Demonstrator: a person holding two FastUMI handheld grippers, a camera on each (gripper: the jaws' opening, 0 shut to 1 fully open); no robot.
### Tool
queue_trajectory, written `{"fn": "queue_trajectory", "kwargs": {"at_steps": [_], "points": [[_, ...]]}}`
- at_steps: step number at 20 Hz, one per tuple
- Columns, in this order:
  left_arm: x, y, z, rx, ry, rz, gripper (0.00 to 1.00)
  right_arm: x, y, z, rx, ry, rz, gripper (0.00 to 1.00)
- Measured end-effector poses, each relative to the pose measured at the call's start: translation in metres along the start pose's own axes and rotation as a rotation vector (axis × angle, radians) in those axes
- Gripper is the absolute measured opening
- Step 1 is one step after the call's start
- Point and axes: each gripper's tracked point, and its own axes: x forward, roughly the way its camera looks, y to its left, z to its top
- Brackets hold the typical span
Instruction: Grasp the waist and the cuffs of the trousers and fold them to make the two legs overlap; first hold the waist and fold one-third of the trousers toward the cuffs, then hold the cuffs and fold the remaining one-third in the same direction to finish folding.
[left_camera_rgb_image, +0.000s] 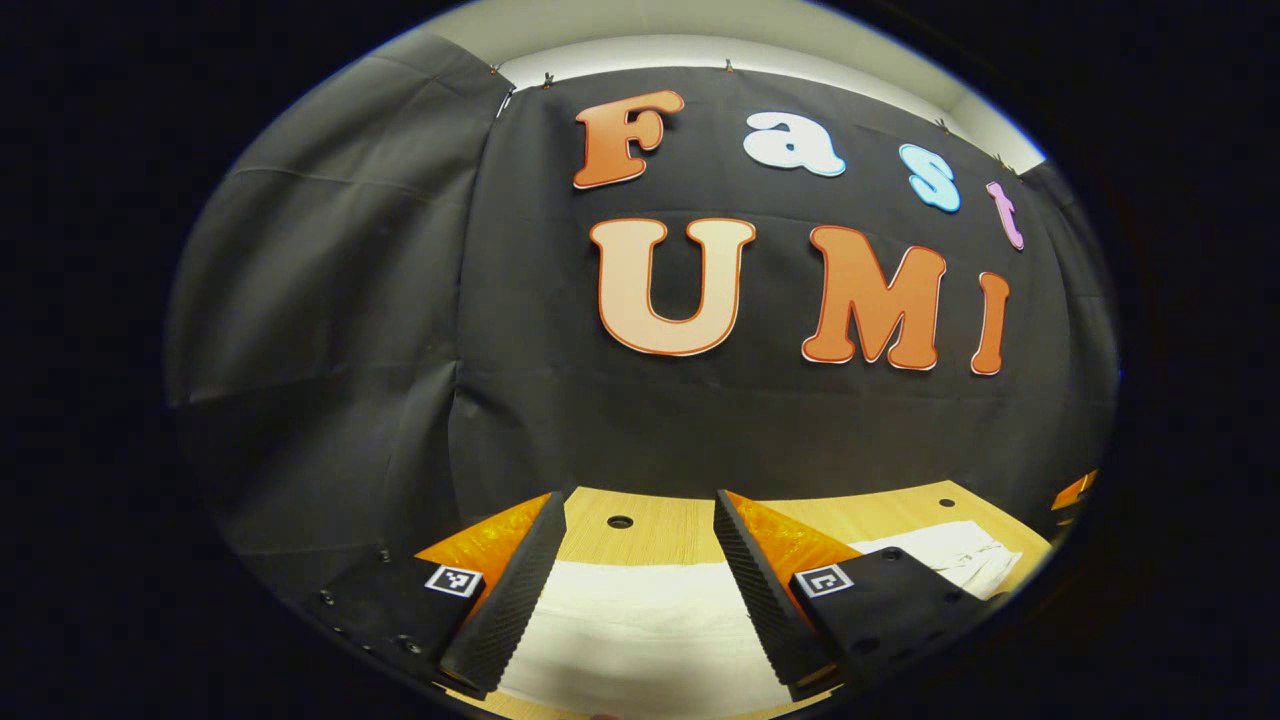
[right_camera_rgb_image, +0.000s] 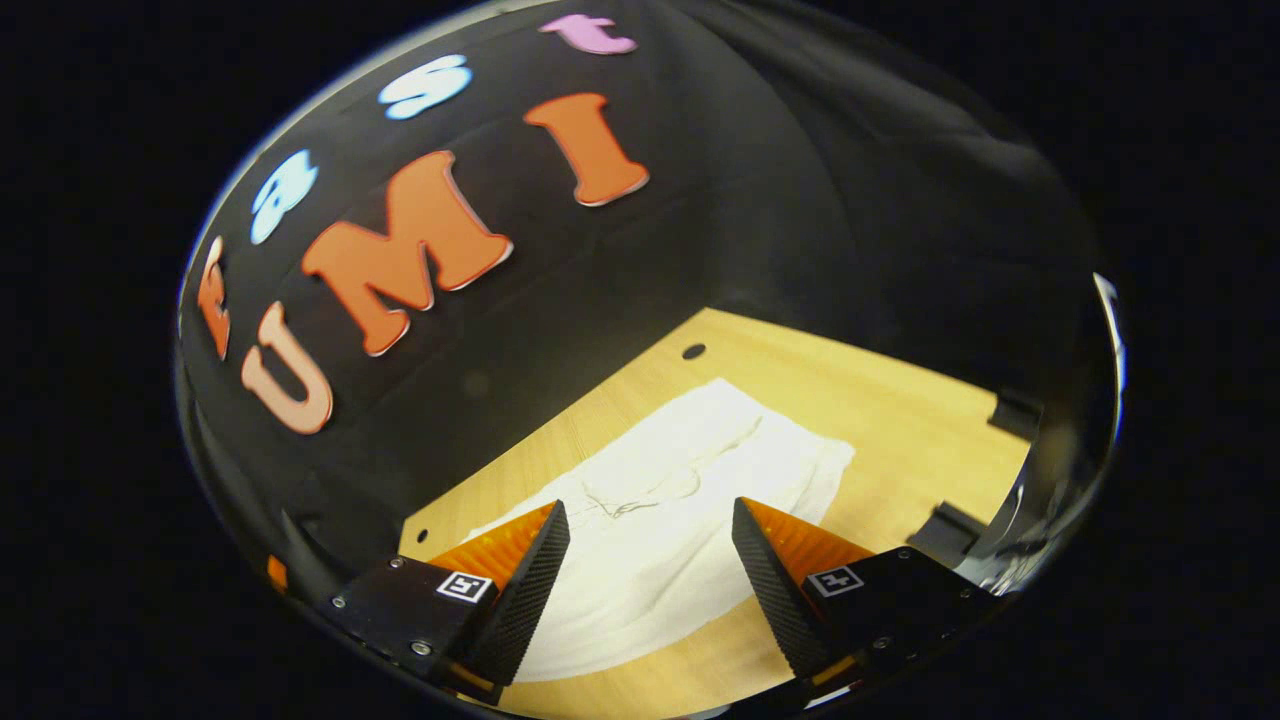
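White trousers (right_camera_rgb_image: 690, 500) lie on the table (right_camera_rgb_image: 900, 420) beneath the gaping hand-held gripper (right_camera_rgb_image: 650, 520).

Trousers (right_camera_rgb_image: 660, 520): one pair, white, lying on the table (right_camera_rgb_image: 900, 420). Table: one (wooden, round holes near the trousers). Grippers: two.

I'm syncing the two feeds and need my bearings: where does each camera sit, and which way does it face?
Left gripper view: rides on the left hand-held gripper, low over the table, facing the booth wall; its two open fingers show, trousers between them.
Right gripper view: rides on the right hand-held gripper, tilted, looking down across the table; its two open fingers show over the trousers.
Shared: the white trousers, the wooden table, the wall.
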Motion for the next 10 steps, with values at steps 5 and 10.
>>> {"fn": "queue_trajectory", "kwargs": {"at_steps": [5,10], "points": [[0.002,0.0,0.002,0.017,0.013,0.062,0.99,0.039,-0.059,-0.021,0.215,0.176,-0.082,0.98],[0.007,-0.015,0.008,0.022,0.008,0.115,0.99,0.071,-0.098,-0.044,0.349,0.343,-0.171,0.99]]}}
